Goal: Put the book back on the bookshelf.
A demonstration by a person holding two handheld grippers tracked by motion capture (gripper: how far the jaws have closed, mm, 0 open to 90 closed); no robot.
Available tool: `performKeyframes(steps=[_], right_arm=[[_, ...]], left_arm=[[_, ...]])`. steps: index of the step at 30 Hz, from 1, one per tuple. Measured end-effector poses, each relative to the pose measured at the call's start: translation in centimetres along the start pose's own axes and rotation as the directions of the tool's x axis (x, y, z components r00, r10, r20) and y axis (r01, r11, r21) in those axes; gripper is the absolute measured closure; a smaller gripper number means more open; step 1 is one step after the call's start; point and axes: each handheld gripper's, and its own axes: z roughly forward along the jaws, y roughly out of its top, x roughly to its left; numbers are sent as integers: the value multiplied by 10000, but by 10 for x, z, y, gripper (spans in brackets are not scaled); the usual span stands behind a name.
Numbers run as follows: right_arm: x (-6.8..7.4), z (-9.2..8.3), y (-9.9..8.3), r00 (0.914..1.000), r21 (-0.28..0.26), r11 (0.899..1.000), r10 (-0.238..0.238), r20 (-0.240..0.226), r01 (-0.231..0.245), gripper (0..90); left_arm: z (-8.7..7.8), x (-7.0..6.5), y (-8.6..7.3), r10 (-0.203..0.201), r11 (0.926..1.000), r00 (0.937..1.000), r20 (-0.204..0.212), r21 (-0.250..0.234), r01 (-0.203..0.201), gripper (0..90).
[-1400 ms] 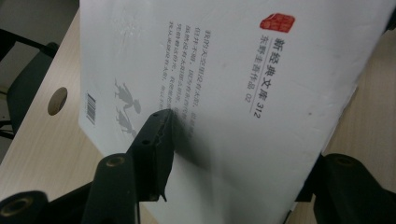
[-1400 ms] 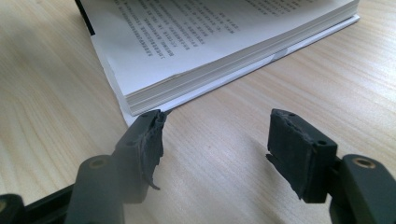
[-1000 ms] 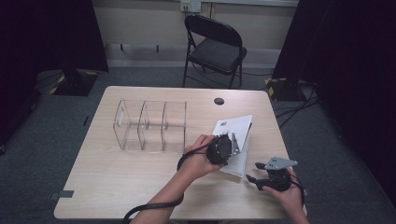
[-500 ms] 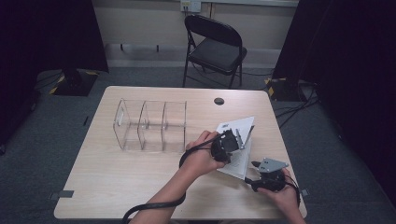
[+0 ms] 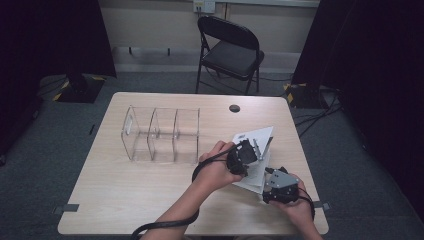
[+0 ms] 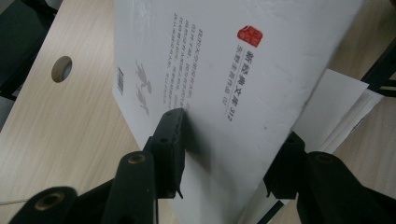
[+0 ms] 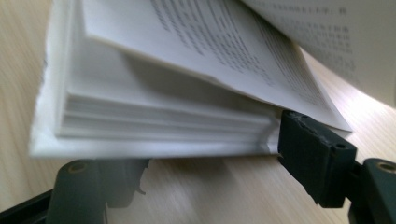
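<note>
High view: book (image 5: 255,145) overhangs no table (image 5: 150,200) edge.

book (image 5: 256,150) at 4 o'clock on my worktop (image 5: 125,200) | divider rack (image 5: 161,134) at 10 o'clock of it | chair (image 5: 230,50) at 12 o'clock, behind worktop

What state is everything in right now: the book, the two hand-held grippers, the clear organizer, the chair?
Book: open, white cover lifted, pages fanned.
Left gripper: shut on the cover.
Right gripper: open, jaws just widened, at the page block's edge.
Clear organizer: upright, compartments empty.
Folding chair: unfolded, unoccupied.
</note>
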Motion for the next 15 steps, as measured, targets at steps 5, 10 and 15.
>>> performKeyframes(steps=[5,10,15], right_arm=[[1,0,0,9999,-16,10000,-93,48,94,256],[-3,-2,-10,9977,228,9975,672,78,-674,257],[-9,-7,-17,9953,71,9953,960,147,-961,257]], left_arm=[[-1,1,0,-210,9998,9997,88,4,210,551],[-1,2,-3,-259,9996,9996,130,-62,260,549],[-1,1,-3,-342,9994,9993,123,-13,342,548]])
